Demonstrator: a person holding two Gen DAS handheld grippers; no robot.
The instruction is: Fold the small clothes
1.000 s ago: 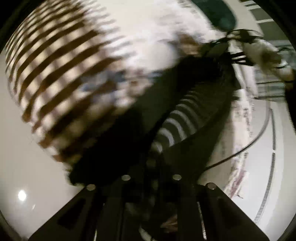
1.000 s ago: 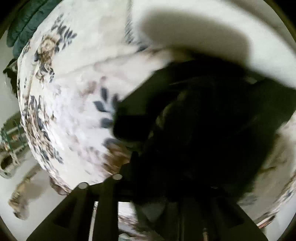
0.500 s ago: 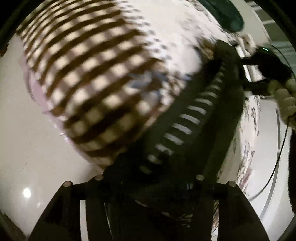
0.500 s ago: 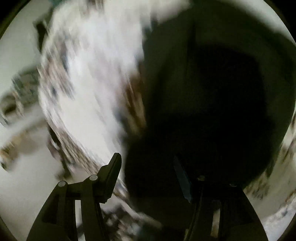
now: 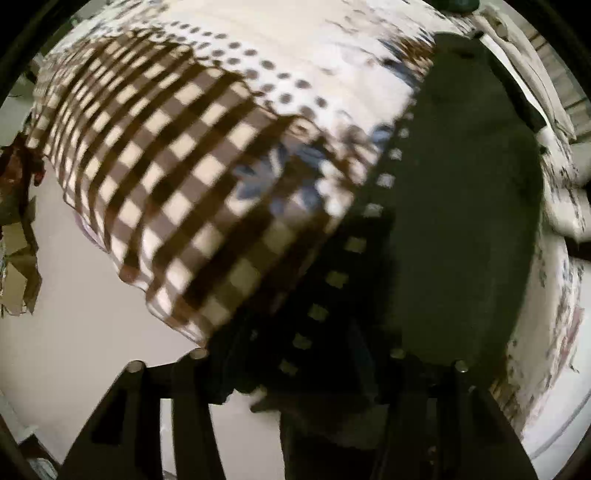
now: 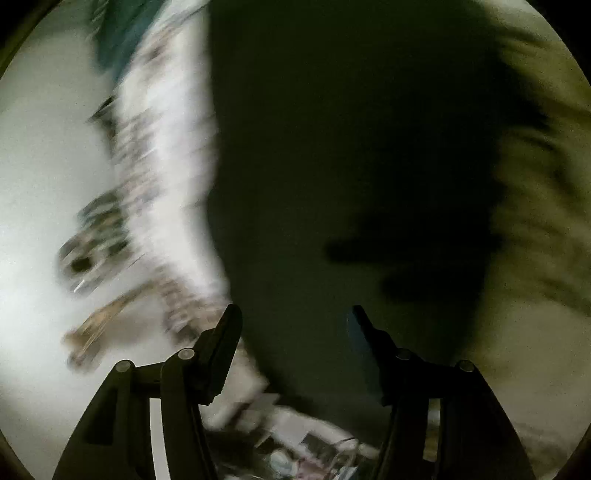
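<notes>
A dark garment (image 5: 461, 221) with a white-checked trim (image 5: 369, 210) lies spread on a floral sheet (image 5: 295, 44). My left gripper (image 5: 295, 369) points down at its near edge. Its finger bases stand wide apart, its tips are lost in the dark cloth, and its jaws are closing with the garment's edge between them. In the blurred right wrist view the same dark garment (image 6: 332, 147) fills the middle. My right gripper (image 6: 293, 314) hangs over it, open, with nothing between its fingers (image 6: 225, 332).
A brown-and-white checked cloth (image 5: 166, 177) with a dotted part (image 5: 266, 66) lies left of the dark garment. Pale floor (image 5: 74, 332) runs past the sheet's edge, with torn cardboard (image 5: 14, 258) at far left. A teal item (image 6: 122, 33) shows at upper left.
The left jaws went from nearly shut on the garment to wide apart. The right gripper let go of dark cloth, opened and swept sideways across the garment, out of the left view.
</notes>
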